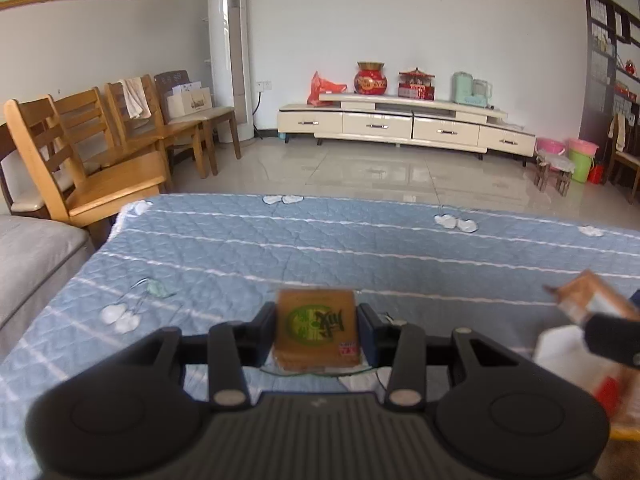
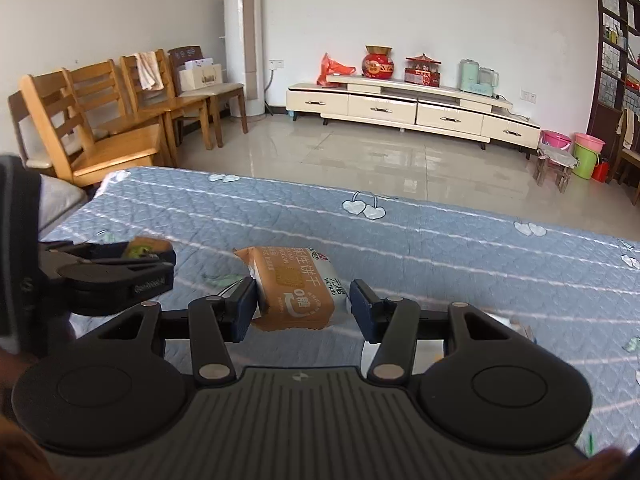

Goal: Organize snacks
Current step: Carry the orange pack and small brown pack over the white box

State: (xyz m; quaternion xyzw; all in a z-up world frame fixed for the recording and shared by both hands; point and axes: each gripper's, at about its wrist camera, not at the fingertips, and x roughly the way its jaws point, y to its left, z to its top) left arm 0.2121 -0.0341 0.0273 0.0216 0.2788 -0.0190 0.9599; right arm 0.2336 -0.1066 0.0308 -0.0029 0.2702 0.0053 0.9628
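Blue quilted cover (image 1: 280, 248) with white stripes and heart prints spreads ahead of me, mostly bare toward its far edge. Past that edge the glossy tiled floor (image 1: 380, 168) is open all the way to the cream TV cabinet (image 1: 400, 122) on the back wall. Left side is tighter: a grey cushion (image 1: 32, 264) sits just beside the cover's left edge, and a row of wooden chairs (image 1: 92, 152) runs behind it toward the tall white air conditioner (image 1: 230, 56). Far right: pink and green buckets (image 2: 584, 152) near a small stool.

My left gripper (image 1: 318, 330) is pinching a small brown snack packet (image 1: 317, 330) with a green round logo. Both pads press its sides and it stands upright, lifted clear of the cover. In the right wrist view the same gripper shows at the left edge, packet just visible between its fingers.

My right gripper (image 2: 303, 307) stands at medium width around an orange-and-white biscuit pack (image 2: 294, 286). The left pad touches the pack's side; the right pad looks just short of the white end, and I cannot tell whether it makes contact. The pack is tilted and appears raised off the cover. In the left wrist view it shows blurred at the right edge, above a white and red object (image 1: 568, 364) I cannot identify.
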